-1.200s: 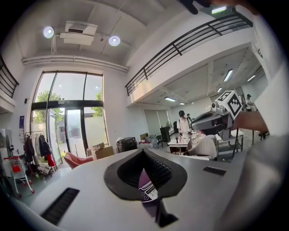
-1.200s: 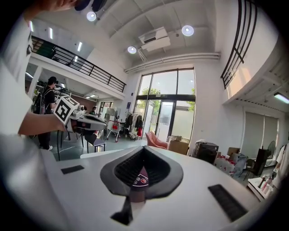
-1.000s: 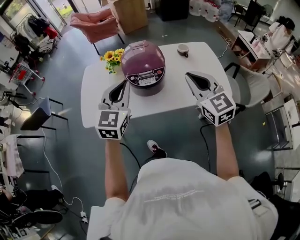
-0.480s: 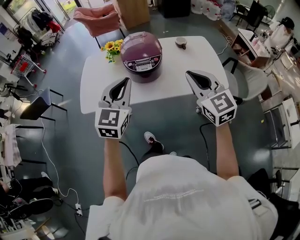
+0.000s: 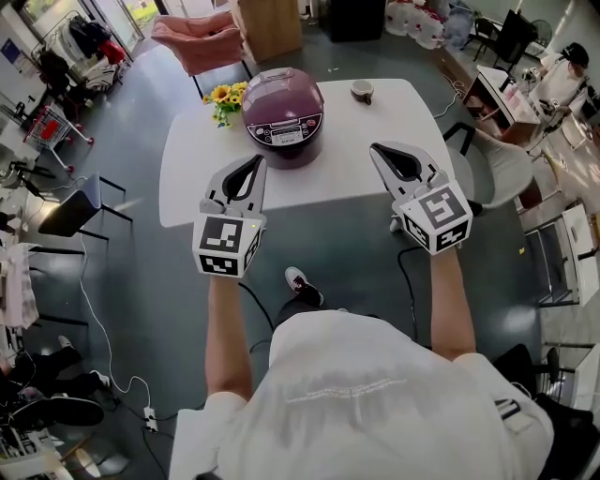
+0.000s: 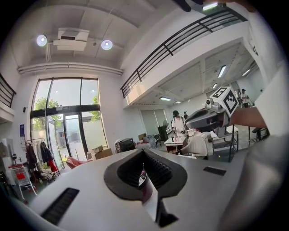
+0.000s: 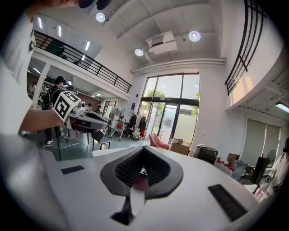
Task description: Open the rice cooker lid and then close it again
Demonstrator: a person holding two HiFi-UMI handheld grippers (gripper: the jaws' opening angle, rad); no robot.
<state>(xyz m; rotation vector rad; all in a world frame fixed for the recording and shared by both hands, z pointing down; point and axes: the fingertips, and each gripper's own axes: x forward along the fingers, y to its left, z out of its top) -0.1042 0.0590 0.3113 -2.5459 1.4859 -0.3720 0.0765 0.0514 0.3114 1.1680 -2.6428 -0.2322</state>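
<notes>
The purple rice cooker (image 5: 284, 117) stands at the back middle of the white table (image 5: 187, 178) with its lid down. In the head view my left gripper (image 5: 256, 160) is shut and empty over the table's near edge, just in front and left of the cooker. My right gripper (image 5: 374, 148) is also shut and empty, over the near right part of the table, well apart from the cooker. In the left gripper view the jaws of the left gripper (image 6: 143, 152) meet. The right gripper view shows the right gripper (image 7: 143, 149) with its jaws together too. Neither touches the cooker.
Yellow sunflowers (image 5: 225, 101) lie left of the cooker and a small cup (image 5: 362, 91) stands at the back right. A pink chair (image 5: 197, 37) and a wooden box (image 5: 267, 23) are behind the table, a grey chair (image 5: 497, 164) to its right, a dark chair (image 5: 70, 211) at left.
Both grippers have drawn back a little from the cooker toward the table's near edge. The cooker now sits farther from them. The jaws stay shut.
</notes>
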